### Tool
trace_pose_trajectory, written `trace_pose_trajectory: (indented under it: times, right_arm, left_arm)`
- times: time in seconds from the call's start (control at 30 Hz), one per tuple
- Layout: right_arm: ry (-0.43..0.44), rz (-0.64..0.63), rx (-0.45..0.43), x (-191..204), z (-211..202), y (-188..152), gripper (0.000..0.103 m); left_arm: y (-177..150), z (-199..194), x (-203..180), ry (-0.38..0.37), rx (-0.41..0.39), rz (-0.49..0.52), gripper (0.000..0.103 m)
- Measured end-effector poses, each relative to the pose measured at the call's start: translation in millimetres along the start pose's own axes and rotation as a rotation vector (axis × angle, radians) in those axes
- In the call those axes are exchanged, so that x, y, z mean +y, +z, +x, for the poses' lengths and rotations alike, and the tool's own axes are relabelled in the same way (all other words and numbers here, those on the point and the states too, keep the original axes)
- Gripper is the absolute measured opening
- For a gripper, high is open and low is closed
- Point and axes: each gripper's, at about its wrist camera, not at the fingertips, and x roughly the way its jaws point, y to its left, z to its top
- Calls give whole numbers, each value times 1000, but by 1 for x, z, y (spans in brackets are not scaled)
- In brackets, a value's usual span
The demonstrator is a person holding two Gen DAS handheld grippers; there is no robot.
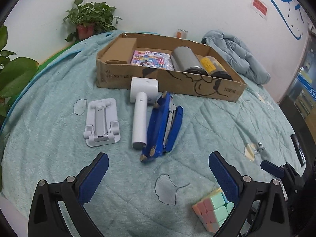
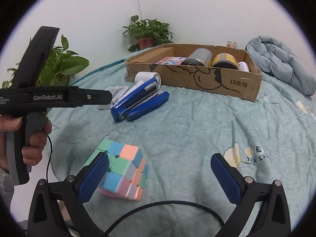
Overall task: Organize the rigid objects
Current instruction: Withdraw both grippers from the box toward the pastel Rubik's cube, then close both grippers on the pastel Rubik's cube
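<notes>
A cardboard box [image 1: 177, 85] [image 2: 227, 85] lies at the back of the bed, holding a colourful booklet [image 1: 152, 60], a grey can [image 1: 186, 59] and a yellow can [image 1: 214, 66]. In front of it lie a white phone stand [image 1: 101, 122], a white handheld fan [image 1: 141, 110] and a blue stapler [image 1: 164, 126] [image 2: 138, 102]. A pastel puzzle cube [image 1: 212, 211] [image 2: 122, 171] sits near me. My left gripper [image 1: 158, 175] is open and empty, hovering short of the stapler. My right gripper [image 2: 160, 175] is open, its left finger [image 2: 94, 175] beside the cube.
The bed has a teal quilt [image 1: 207, 122]. A light blue jacket [image 1: 237, 53] [image 2: 280, 63] lies at the back right. Potted plants [image 1: 88, 17] [image 2: 148, 31] stand behind and to the left. A small jar [image 1: 181, 33] stands behind the box. A black cable [image 2: 158, 205] runs under my right gripper.
</notes>
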Motion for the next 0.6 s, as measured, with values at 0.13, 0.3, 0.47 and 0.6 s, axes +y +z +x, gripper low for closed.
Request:
trace_pose_trajectory:
  times: [0.13, 0.3, 0.47, 0.6]
  right_arm:
    - [-1, 89, -20, -2, 4, -9, 103]
    - [12, 125, -27, 2, 6, -14, 103]
    - [-25, 88, -26, 8, 2, -12, 103]
    - [74, 83, 23, 12, -5, -19, 103]
  left_arm:
    - [-3, 5, 7, -4, 11, -19, 101]
    - [-4, 21, 14, -97, 67, -32, 99]
    - [-9, 43, 9, -283, 166, -50, 80]
    - [-16, 51, 1, -371, 236, -22, 75]
